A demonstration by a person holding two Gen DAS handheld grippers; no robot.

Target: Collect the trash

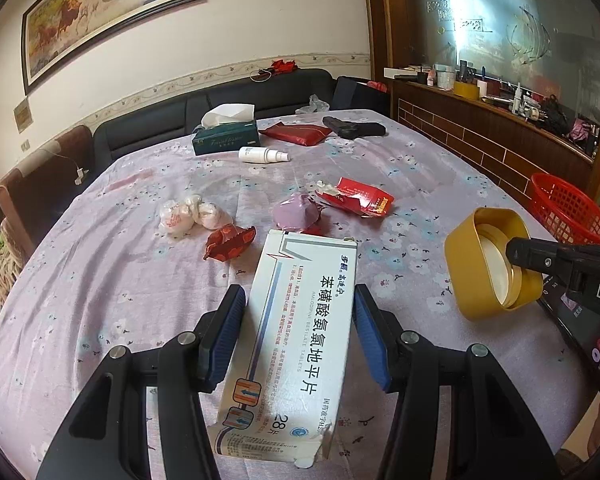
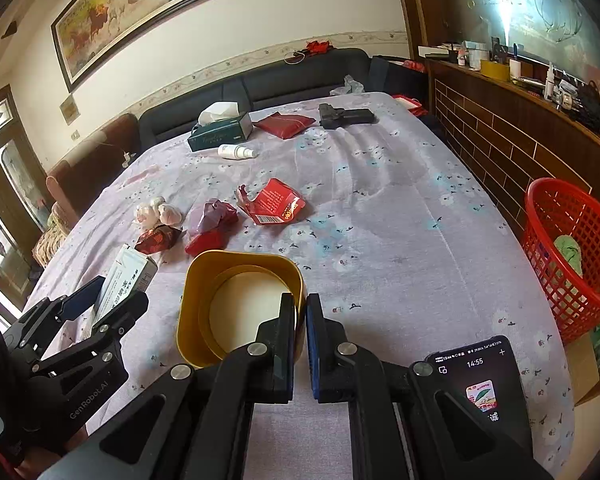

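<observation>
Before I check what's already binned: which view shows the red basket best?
The right wrist view: the red basket shows nearly whole, with something green inside. The left wrist view catches only its rim, contents hidden.

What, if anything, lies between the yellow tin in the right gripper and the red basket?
Nothing visible. The right gripper is shut on the wall of the yellow tin; between it and the red basket past the table's right edge lies only bare tablecloth. The phone sits nearer, beside that path.
</observation>
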